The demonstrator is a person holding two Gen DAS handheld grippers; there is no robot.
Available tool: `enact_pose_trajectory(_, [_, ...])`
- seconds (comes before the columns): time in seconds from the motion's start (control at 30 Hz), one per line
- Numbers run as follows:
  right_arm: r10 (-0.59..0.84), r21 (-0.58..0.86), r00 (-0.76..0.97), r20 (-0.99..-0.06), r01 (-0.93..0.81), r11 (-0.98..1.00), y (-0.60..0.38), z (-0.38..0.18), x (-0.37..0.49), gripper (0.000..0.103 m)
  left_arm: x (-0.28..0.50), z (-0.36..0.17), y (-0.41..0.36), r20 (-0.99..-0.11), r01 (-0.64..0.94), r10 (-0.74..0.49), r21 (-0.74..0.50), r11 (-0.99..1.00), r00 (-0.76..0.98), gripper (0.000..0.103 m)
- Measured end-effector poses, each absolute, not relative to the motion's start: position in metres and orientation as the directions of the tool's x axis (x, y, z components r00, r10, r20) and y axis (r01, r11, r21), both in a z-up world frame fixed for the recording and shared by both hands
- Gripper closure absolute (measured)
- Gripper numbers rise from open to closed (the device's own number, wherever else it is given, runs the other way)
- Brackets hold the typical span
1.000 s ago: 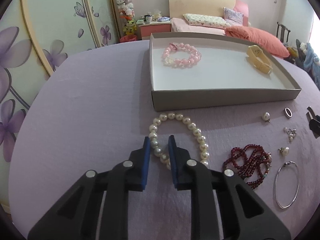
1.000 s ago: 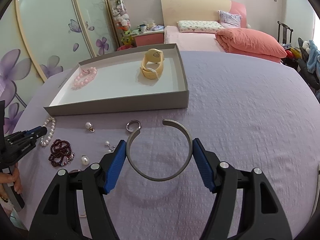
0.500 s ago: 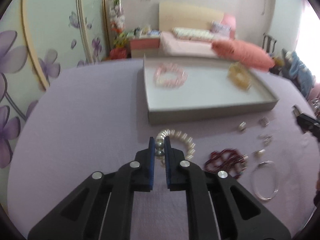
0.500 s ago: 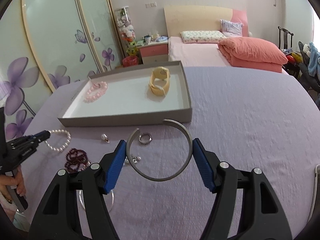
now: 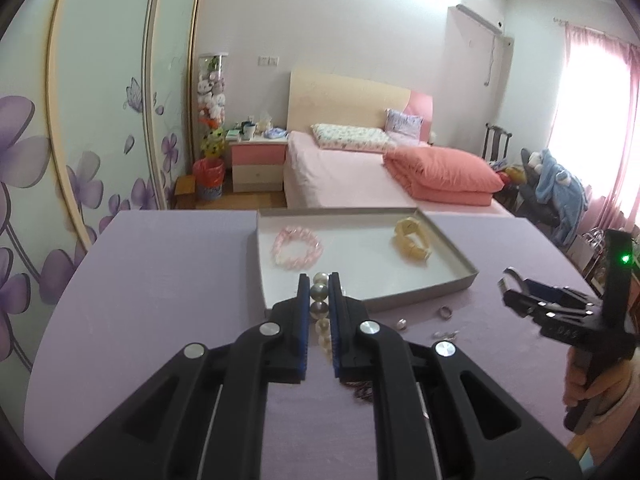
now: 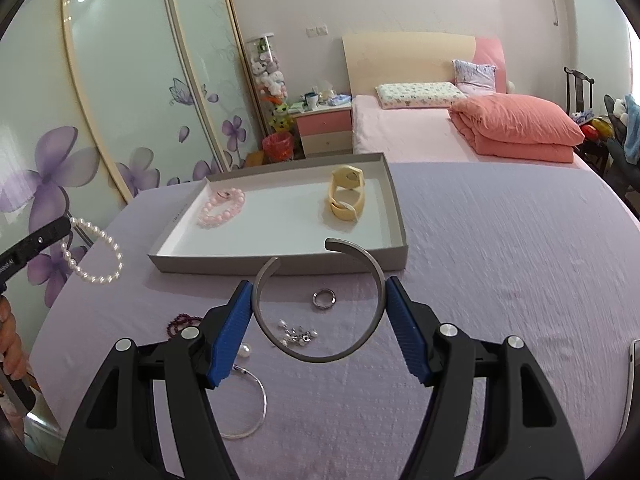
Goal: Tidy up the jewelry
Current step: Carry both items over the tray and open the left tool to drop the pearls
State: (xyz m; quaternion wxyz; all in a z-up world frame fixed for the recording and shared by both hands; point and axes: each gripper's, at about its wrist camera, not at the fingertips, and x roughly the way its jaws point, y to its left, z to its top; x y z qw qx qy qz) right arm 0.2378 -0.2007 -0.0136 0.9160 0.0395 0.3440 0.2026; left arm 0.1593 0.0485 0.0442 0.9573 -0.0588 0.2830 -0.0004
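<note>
The left gripper (image 5: 319,280) pinches the pearl bracelet (image 6: 94,254) hanging clear of the cloth; the right gripper (image 6: 320,294) clamps the open metal bangle (image 6: 320,354), tray (image 6: 280,260) just ahead.

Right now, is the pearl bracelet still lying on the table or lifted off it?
Lifted. The pearl bracelet hangs in the air from the left gripper, whose pads are shut on its beads, clear of the purple tablecloth.

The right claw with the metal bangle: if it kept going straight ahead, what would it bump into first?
Probably the near wall of the tray, which lies ahead of the right claw and its bangle; depth is hard to judge.
</note>
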Motion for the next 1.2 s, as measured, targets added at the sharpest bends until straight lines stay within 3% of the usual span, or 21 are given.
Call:
enact_pose_trajectory(0.7, [0.42, 0.222, 0.686, -0.594, -0.362, 0.905, -0.196, -0.006, 0.24, 0.036, 0.177, 0.054, 0.04, -0.52, 0.005, -0.076, -0.136, 0.991, 0.851, 0.093])
enact_pose_trajectory(1.2, [0.408, 0.194, 0.696, -0.59, -0.369, 0.909, -0.175, -0.006, 0.298, 0.036, 0.277, 0.03, 0.036, -0.576, 0.012, -0.094, -0.145, 0.989, 0.812, 0.093])
